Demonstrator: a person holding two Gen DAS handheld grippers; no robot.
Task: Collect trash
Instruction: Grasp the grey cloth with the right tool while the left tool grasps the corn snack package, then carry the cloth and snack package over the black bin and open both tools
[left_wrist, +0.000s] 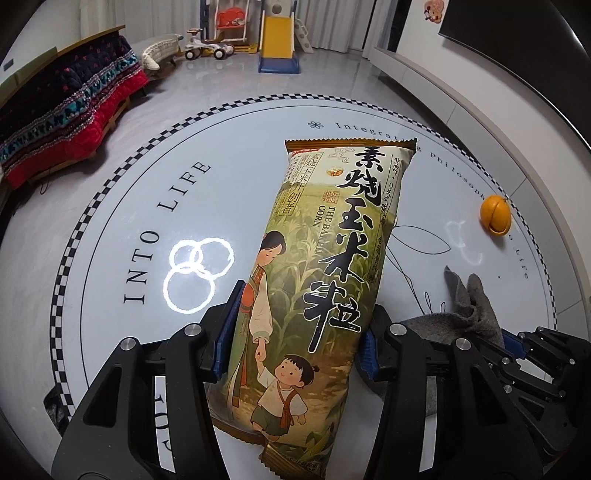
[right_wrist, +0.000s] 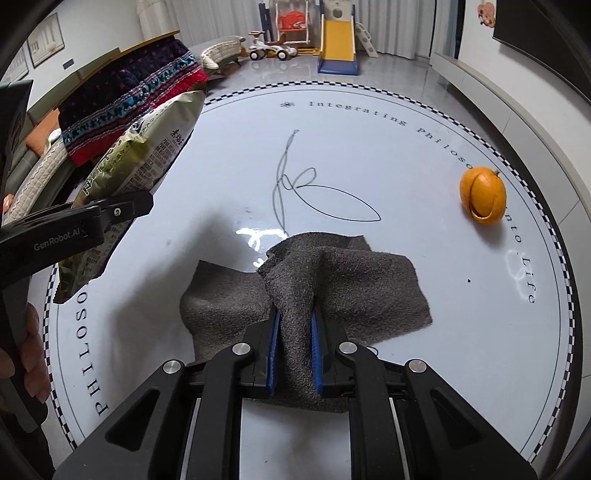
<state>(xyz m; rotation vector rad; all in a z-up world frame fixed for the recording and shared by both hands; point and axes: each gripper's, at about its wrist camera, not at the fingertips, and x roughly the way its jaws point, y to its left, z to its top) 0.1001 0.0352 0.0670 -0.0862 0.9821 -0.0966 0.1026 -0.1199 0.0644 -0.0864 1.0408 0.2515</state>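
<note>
My left gripper (left_wrist: 295, 332) is shut on a green corn snack bag (left_wrist: 317, 280) and holds it above the round white table (left_wrist: 147, 206). The bag also shows at the left of the right wrist view (right_wrist: 147, 147), clamped in the left gripper (right_wrist: 110, 214). My right gripper (right_wrist: 294, 347) is shut on a fold of a grey cloth (right_wrist: 332, 273) that lies on the table (right_wrist: 406, 147). The cloth shows at the lower right of the left wrist view (left_wrist: 469, 299). An orange peel (right_wrist: 483, 201) lies at the table's right side, apart from both grippers; it also shows in the left wrist view (left_wrist: 496, 215).
A sofa with a dark and red blanket (left_wrist: 66, 122) stands left of the table. Toys and a yellow slide (left_wrist: 279, 40) stand at the far end of the room. A low white cabinet (left_wrist: 480, 85) runs along the right wall.
</note>
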